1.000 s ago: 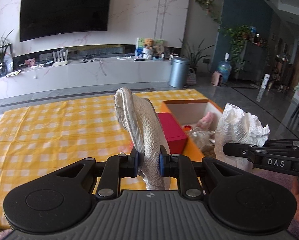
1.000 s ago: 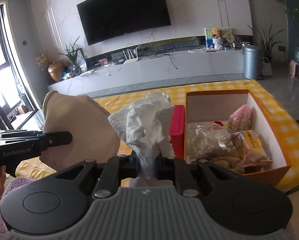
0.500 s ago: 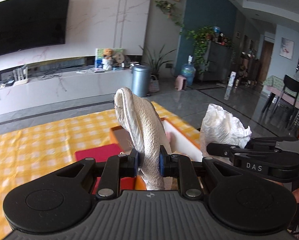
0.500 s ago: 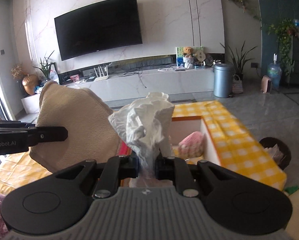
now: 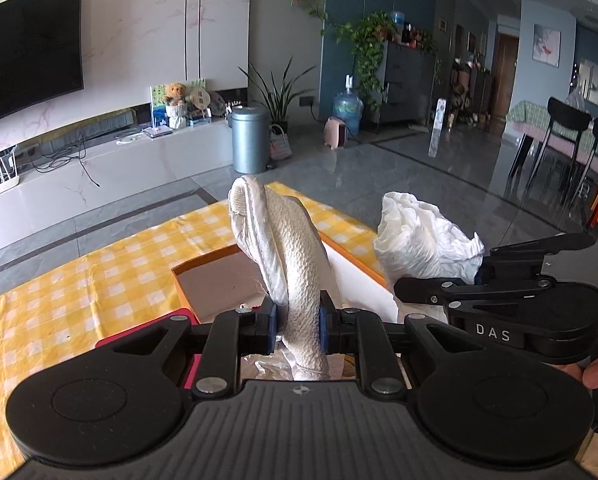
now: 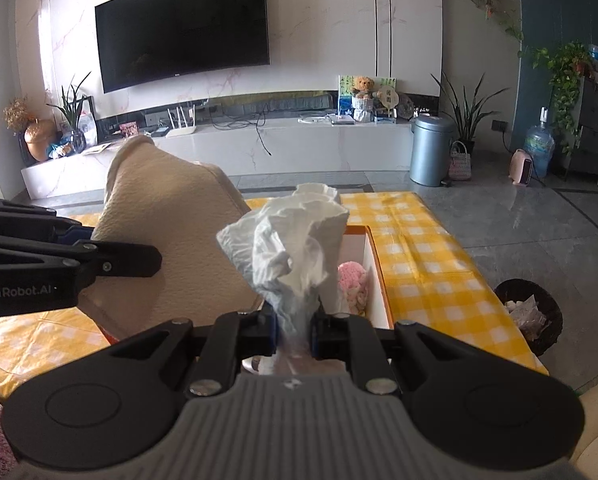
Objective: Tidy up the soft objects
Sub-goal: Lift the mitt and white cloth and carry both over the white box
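Living room with a marble-look wall, a big curved black TV [image 6: 183, 26] and a long white console under it. Nearer to us is the surface [image 6: 427, 264], covered in a yellow-and-white checked cloth. An open orange cardboard box [image 5: 219, 280] with a pale inner wall sits on it, and a red lid-like piece [image 5: 139, 330] lies just beside the box on the left. A fuzzy pink soft item [image 6: 353, 280] rests inside the box against its wall.

We hold two soft things above the box. The left tool [image 5: 297, 328] is clamped tight on a beige towel [image 5: 295, 264], which has a waffle-textured weave and a smooth stitched hem and is folded into an upright loop. From the right wrist view the same towel [image 6: 171, 236] looks like a broad, rounded slab. The right tool [image 6: 293, 330] is pinched closed on a crumpled white tissue [image 6: 295, 248]; it is thin and creased and fans out at the top. In the left view the tissue [image 5: 423, 236] sits just right of the towel, apart from it.

A dark round wastebasket [image 6: 529, 316] stands on the grey tile floor beside the surface.
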Available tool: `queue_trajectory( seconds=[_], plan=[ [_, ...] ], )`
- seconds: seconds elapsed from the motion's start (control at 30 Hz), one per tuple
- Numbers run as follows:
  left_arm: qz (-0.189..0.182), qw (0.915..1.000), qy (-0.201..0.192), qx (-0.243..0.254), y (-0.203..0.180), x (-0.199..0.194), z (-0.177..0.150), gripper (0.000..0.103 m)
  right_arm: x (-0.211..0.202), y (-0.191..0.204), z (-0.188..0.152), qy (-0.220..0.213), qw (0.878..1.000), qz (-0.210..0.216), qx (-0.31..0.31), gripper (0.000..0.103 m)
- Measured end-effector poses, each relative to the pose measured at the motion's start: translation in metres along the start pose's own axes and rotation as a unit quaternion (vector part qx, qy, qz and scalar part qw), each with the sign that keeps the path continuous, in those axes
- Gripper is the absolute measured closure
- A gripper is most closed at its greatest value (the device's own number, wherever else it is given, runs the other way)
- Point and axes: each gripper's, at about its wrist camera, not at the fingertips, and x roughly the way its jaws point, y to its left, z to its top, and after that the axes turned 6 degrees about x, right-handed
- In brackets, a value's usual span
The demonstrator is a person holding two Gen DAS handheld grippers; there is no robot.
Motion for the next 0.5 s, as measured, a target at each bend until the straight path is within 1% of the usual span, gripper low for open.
queue_trajectory(
  seconds=[0.1, 0.2, 0.23, 0.37, 0.5],
  plan=[
    [-0.003, 0.9999, 0.014, 0.000, 0.001, 0.014, 0.001, 0.082, 0.012, -0.005, -0.001, 0.015, 1.000, 0.006, 0.004, 0.090],
    [0.007, 0.9995, 0.028, 0.013, 0.000, 0.027, 0.001, 0.082, 0.025, -0.008, -0.004, 0.031, 1.000, 0.004, 0.002, 0.090],
    [0.005, 0.9993, 0.035, 0.013, 0.000, 0.033, 0.000, 0.082, 0.030, -0.010, -0.005, 0.037, 0.999, 0.002, 0.003, 0.090],
    [-0.006, 0.9973, 0.073, 0.005, 0.001, 0.052, -0.009, 0.082, 0.048, -0.018, -0.013, 0.063, 0.998, 0.000, 0.010, 0.090],
    [-0.031, 0.9948, 0.097, -0.002, -0.003, 0.067, -0.020, 0.081, 0.070, -0.026, -0.024, 0.104, 0.994, -0.014, 0.012, 0.089]
  ],
)
